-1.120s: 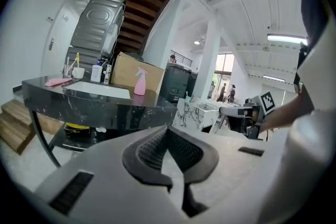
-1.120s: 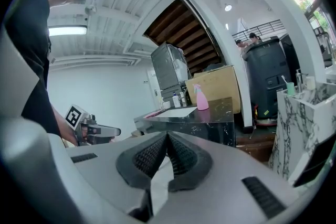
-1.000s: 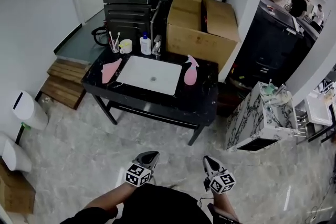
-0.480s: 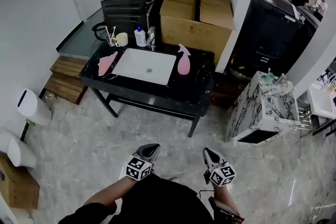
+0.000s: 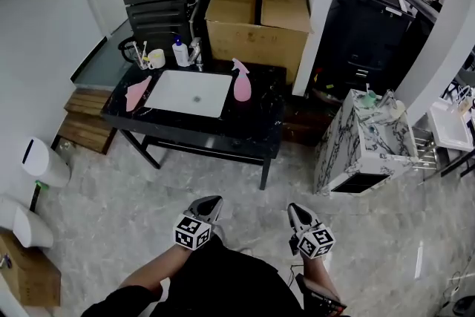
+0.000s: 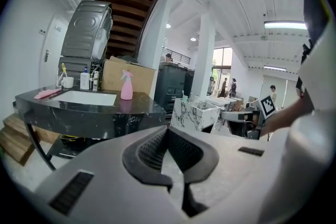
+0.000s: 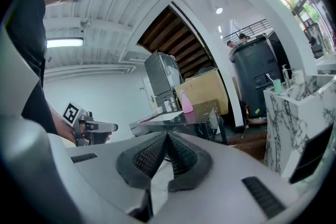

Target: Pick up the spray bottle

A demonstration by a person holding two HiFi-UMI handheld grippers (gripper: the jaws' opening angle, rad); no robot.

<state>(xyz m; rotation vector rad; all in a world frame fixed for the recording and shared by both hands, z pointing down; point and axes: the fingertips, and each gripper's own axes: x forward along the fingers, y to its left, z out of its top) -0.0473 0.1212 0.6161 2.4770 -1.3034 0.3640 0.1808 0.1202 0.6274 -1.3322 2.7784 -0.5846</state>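
The pink spray bottle [image 5: 241,82] stands upright on the black table [image 5: 252,126], just right of the white sink basin [image 5: 188,93]. It also shows far off in the left gripper view as the bottle [image 6: 126,86] and in the right gripper view as the bottle [image 7: 186,103]. My left gripper [image 5: 210,206] and right gripper [image 5: 297,213] hang side by side over the floor, well short of the table. Both are shut with nothing between the pads; the left gripper [image 6: 167,129] and the right gripper [image 7: 167,135] each show their tips meeting.
A large cardboard box [image 5: 256,18] stands behind the table. A marble-patterned cabinet [image 5: 364,145] is to the right. A pink cloth [image 5: 137,93], a white bottle [image 5: 180,53] and a cup [image 5: 155,58] sit at the table's left. Wooden steps [image 5: 83,122] and white bins [image 5: 44,163] lie left.
In the head view the table with the bottle has slid left and up. Both grippers keep their place low in the picture and stay shut.
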